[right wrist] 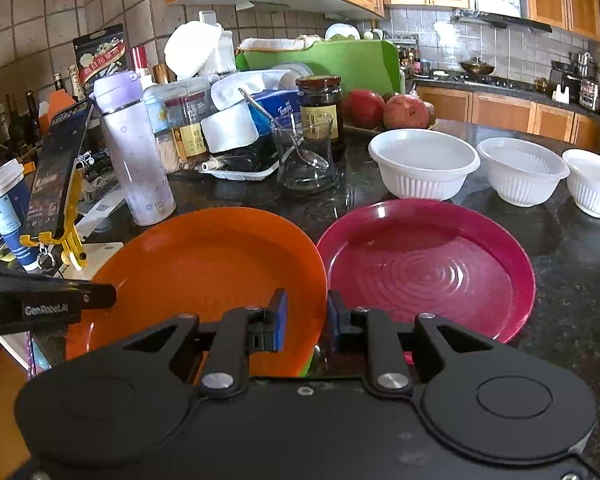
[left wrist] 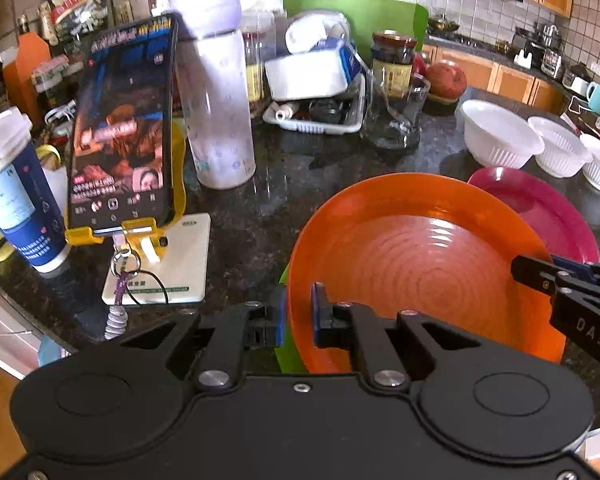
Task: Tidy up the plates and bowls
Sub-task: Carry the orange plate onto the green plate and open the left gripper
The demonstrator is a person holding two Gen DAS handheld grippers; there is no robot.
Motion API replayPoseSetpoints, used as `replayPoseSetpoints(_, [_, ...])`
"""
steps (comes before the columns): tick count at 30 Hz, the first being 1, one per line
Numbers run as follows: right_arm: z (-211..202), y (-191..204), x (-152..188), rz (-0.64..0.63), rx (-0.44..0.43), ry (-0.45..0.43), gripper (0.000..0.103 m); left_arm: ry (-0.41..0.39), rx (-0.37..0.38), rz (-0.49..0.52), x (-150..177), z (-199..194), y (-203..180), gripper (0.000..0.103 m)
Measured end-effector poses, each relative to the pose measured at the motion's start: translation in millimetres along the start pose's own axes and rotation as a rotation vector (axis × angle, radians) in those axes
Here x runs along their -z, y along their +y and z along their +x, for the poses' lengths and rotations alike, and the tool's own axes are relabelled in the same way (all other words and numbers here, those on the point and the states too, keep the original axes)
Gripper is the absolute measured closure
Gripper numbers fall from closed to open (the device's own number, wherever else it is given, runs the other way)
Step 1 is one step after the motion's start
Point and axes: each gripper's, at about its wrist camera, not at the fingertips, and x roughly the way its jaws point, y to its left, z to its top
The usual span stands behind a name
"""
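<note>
My left hand-held gripper (left wrist: 299, 312) sits at the left rim of the round orange plastic plate (left wrist: 420, 264). The rim runs between its blue pads (left wrist: 319, 312), jaws narrowly parted; I cannot tell whether the pads actually press the rim. A sliver of green plate (left wrist: 286, 350) shows under the orange one, at its near-left edge.

My right hand-held gripper (right wrist: 303, 316) straddles the right rim of the same orange plate (right wrist: 204, 276). The left pad is over the plate's inside, the right pad outside the rim; a visible gap remains, so I log it as open and holding nothing.

Just right of the orange plate, rims nearly touching, the round magenta plastic plate (right wrist: 428, 268) lies flat on the dark speckled stone counter (right wrist: 572, 304).

Behind the magenta plate, three white ribbed plastic bowls stand upright in a row, apart from one another: large (right wrist: 424, 164), medium (right wrist: 522, 170), small (right wrist: 592, 182).

At far left, a phone on a yellow stand (left wrist: 124, 136) is propped beside a translucent lilac-lidded bottle (left wrist: 216, 92).
</note>
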Motion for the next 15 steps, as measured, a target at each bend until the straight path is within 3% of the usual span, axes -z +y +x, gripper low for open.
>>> replayPoseSetpoints(3, [4,2,1,-0.005,-0.016,0.012,0.074,0.005,0.002,-0.005,2,3,3,0.078])
replayPoseSetpoints(7, [0,4,1,-0.027,-0.025,-0.013,0.07,-0.009,0.024,-0.01,4,-4,2,0.074])
replayPoseSetpoints(10, [-5,0,0,-0.028,-0.032,-0.024,0.068,-0.043,0.012,-0.02,5,-11,-1,0.058])
replayPoseSetpoints(15, [-20,-15,2,-0.012,-0.029,-0.057,0.066,-0.081,0.002,-0.025,8,-25,-13,0.057])
